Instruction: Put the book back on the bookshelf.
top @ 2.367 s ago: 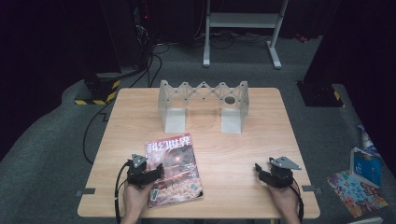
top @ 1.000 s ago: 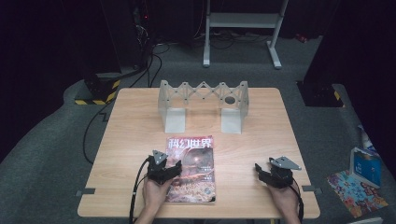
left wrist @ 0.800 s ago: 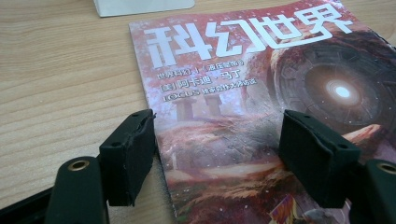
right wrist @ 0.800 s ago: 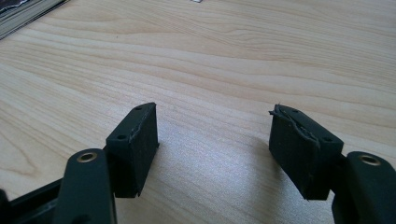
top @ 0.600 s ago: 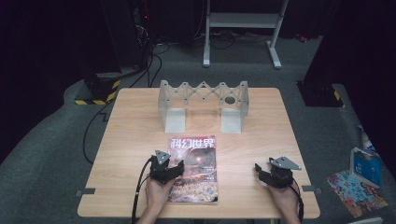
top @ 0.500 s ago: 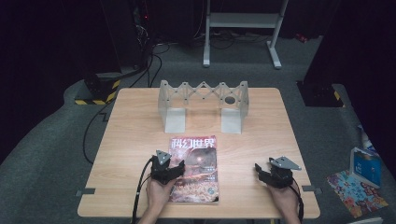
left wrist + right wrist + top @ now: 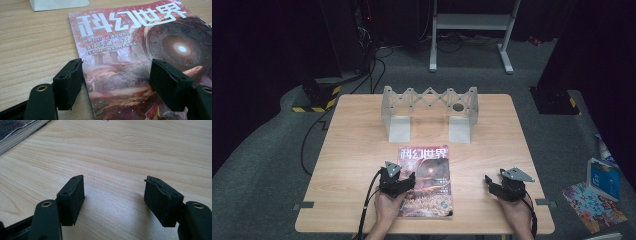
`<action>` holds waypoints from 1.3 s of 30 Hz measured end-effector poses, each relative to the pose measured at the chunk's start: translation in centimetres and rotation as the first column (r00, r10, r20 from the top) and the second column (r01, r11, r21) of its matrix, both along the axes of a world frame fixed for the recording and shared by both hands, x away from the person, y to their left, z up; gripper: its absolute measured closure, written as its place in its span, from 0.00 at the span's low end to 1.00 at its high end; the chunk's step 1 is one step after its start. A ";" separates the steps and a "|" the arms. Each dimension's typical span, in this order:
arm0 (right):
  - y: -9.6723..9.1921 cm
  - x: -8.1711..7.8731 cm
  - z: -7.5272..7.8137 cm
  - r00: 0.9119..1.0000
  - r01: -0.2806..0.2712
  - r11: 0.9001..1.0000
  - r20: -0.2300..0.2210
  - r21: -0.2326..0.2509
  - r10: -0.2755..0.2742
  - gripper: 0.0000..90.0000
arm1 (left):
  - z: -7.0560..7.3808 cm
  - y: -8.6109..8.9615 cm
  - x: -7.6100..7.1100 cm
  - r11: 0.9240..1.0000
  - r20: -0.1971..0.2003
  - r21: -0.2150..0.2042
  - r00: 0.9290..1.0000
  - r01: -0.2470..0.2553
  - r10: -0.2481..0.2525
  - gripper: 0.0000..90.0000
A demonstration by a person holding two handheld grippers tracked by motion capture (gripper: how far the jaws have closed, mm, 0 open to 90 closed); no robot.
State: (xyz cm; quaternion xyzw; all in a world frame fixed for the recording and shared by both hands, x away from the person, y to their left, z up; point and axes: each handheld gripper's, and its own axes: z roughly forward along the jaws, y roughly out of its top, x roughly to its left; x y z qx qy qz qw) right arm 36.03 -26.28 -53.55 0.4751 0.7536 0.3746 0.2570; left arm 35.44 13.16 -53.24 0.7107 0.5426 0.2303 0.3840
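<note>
Left gripper (image 7: 398,181), jaws wide, straddles the magazine (image 7: 428,180) spine edge: press flat, slide steadily; right gripper (image 7: 501,186), wide and empty, rests beside the magazine.

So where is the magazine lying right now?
In the high view the magazine lies flat near the table's front edge, slightly left of centre, in front of the grey accordion rack, with the left gripper over its left edge.

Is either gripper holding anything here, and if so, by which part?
Nothing is held. The left gripper rests open on the magazine; the right gripper is open over bare table.
</note>
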 end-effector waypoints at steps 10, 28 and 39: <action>0.0 0.2 0.1 1.000 0.027 1.000 -0.016 0.015 -0.027 0.40 | 0.0 0.0 0.0 1.000 0.002 0.002 1.000 0.005 -0.005 0.30; 4.6 1.4 2.7 0.985 -0.071 0.997 -0.160 0.000 0.071 0.52 | -0.1 0.3 0.0 1.000 0.008 -0.004 1.000 0.020 -0.020 0.30; 8.8 2.8 3.9 0.940 -0.171 0.984 -0.289 0.052 0.178 0.50 | -0.1 0.8 -0.1 0.999 0.004 -0.038 1.000 0.019 -0.019 0.34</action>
